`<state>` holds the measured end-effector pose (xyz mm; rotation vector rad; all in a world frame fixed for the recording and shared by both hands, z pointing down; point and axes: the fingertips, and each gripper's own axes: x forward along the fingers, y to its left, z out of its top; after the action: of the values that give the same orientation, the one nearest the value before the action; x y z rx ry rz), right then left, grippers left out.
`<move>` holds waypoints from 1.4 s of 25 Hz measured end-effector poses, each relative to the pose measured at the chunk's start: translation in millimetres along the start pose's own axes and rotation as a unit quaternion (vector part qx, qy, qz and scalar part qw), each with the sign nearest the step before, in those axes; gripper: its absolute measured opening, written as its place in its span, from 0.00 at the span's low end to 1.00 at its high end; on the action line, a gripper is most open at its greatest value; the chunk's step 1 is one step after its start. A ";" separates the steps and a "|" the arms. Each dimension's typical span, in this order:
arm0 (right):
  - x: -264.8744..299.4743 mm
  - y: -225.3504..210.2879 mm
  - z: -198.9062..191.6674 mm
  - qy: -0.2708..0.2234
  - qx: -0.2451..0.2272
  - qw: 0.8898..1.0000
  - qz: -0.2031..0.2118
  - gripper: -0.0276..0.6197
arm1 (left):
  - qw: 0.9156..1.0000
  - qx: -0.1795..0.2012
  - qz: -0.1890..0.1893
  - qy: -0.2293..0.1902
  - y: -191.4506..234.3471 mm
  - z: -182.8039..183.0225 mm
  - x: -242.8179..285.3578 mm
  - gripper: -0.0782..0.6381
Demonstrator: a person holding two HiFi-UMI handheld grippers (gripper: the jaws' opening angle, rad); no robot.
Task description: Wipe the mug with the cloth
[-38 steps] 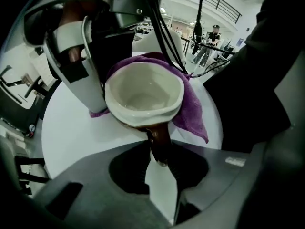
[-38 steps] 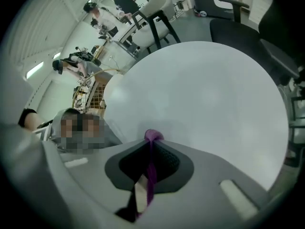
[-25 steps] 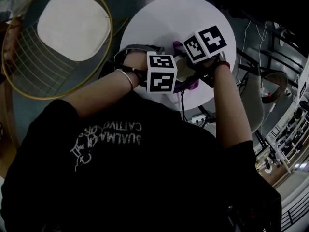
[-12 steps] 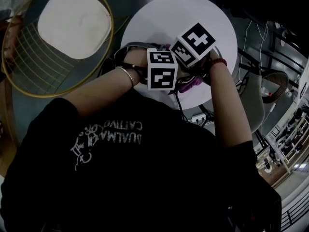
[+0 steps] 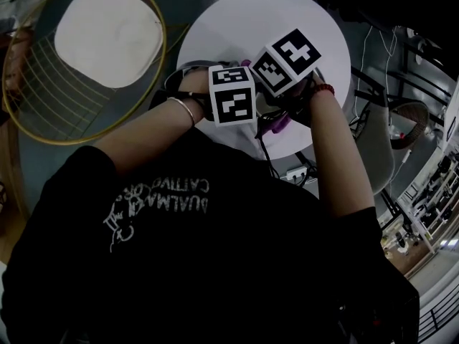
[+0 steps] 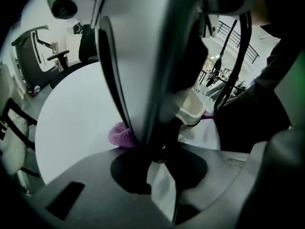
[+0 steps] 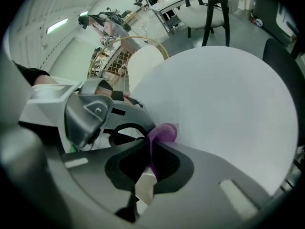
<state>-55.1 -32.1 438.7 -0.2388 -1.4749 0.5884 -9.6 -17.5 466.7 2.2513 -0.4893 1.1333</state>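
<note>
Over the round white table [image 5: 237, 27], both grippers are crowded together. My left gripper [image 6: 162, 149] is shut on a dark part of the cream mug [image 6: 193, 109]. Its jaws have just been opening a little, with the mug still between them. My right gripper [image 7: 151, 144] is shut on the purple cloth [image 7: 164, 132], right beside the left gripper's body. The cloth [image 6: 120, 135] bulges out beside the mug, and a fold of the cloth [image 5: 278, 125] hangs below the marker cubes. From the head view the cubes hide the mug and all the jaws.
A gold wire chair with a white cushion [image 5: 107, 38] stands left of the table. A power strip with cables [image 5: 294, 176] lies on the floor by the table's near edge. Another chair [image 5: 373, 156] is at the right. White chairs [image 7: 209, 8] stand beyond the table.
The right gripper's cube has slid left, up against the left cube. The cream mug that showed between the cubes is now covered.
</note>
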 end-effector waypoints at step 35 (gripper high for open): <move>-52.6 -36.4 -31.7 -0.280 0.104 0.946 -0.125 0.08 | 0.997 -0.028 0.062 -0.024 -0.8 1.8 0.1 0.21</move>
<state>-15.4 -82.9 408.2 0.3054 -1.9341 0.6275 -8.1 -17.9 465.6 2.2290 -0.6813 1.1137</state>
